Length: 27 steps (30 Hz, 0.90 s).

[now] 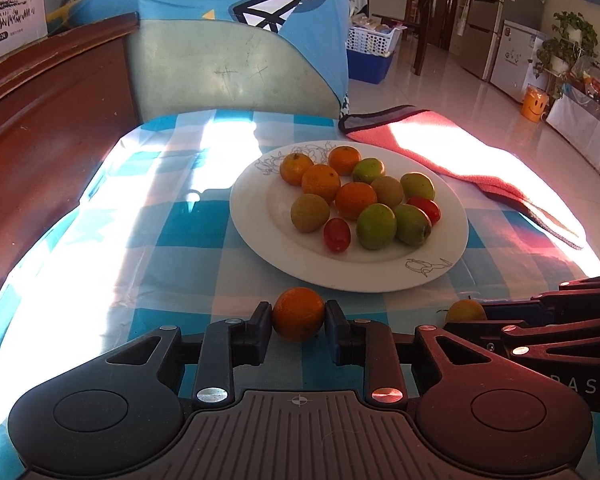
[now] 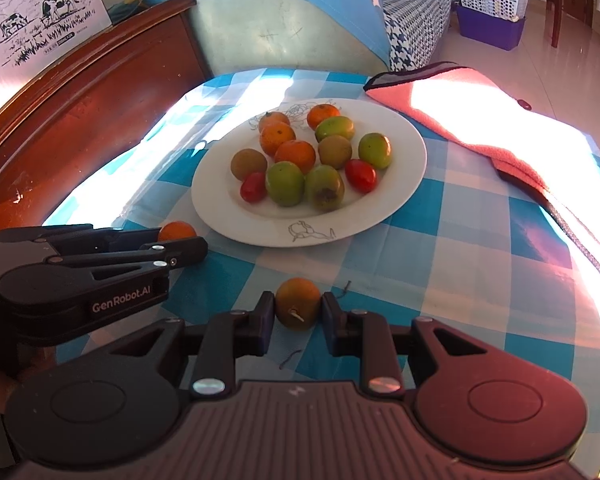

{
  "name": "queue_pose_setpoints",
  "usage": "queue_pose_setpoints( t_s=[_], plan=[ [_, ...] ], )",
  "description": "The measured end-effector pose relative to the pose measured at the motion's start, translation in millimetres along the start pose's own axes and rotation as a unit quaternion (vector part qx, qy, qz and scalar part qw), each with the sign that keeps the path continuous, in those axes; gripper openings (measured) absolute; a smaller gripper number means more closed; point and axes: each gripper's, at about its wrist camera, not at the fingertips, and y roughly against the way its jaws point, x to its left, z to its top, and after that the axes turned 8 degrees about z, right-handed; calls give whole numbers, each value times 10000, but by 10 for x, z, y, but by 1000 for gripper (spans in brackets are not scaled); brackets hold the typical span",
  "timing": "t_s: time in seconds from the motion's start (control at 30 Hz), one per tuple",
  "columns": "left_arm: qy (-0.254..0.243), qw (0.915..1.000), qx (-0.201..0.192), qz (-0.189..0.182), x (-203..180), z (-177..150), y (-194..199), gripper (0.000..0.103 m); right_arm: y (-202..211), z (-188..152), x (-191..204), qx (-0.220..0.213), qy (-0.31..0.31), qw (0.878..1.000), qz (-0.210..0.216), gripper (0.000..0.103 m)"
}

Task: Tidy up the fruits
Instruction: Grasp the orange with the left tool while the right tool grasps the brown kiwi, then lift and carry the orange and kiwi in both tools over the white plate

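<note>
A white plate (image 1: pixel 252 216) (image 2: pixel 404 136) on the blue checked tablecloth holds several small fruits: oranges, green jujubes, brown ones and two red cherry tomatoes. My left gripper (image 1: pixel 298 316) is shut on a small orange (image 1: pixel 298 314) just in front of the plate's near rim; it also shows in the right wrist view (image 2: pixel 176 231). My right gripper (image 2: pixel 298 306) is shut on a brownish-orange fruit with a stem (image 2: pixel 298 304), near the table's front; that fruit shows in the left wrist view (image 1: pixel 465 311).
A pink towel (image 1: pixel 452 148) (image 2: pixel 480 112) lies at the right of the plate. A wooden bed frame (image 1: pixel 40 120) borders the table's left. A chair with blue cloth (image 1: pixel 236 68) stands behind the table.
</note>
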Motion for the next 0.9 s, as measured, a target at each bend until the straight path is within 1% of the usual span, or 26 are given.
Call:
queue_pose_setpoints(
  t_s=[0.07, 0.17, 0.33, 0.43, 0.53, 0.6, 0.7, 0.8, 0.9],
  plan=[
    [-1, 10000, -40, 16, 10, 10, 49, 25, 42, 14, 23, -25, 56, 10000, 11, 25],
    [-145, 9998, -140, 57, -6, 42, 154, 25, 127, 71, 82, -35, 205, 9998, 80, 25],
    [-422, 9985, -344, -41, -32, 139, 345, 25, 302, 195, 132, -102, 567, 9982, 169, 25],
    [-452, 9978, -471, -110, -19, 218, 404, 25, 413, 287, 110, -161, 749, 9966, 308, 25],
    [-493, 9977, -446, -102, -18, 259, 355, 25, 475, 366, 65, -251, 998, 9944, 248, 25],
    [-472, 9981, -393, -78, -14, 282, 297, 25, 460, 420, 12, -287, 947, 9949, 204, 25],
    [-364, 9987, -319, -153, 11, 330, 212, 25, 406, 509, -59, -340, 865, 9956, 104, 25],
    [-373, 9986, -342, -122, 45, 420, 117, 25, 341, 604, -112, -391, 855, 9955, 70, 25],
    [-202, 9993, -293, -125, 117, 510, 12, 25, 254, 712, -188, -439, 723, 9964, 76, 25]
  ],
)
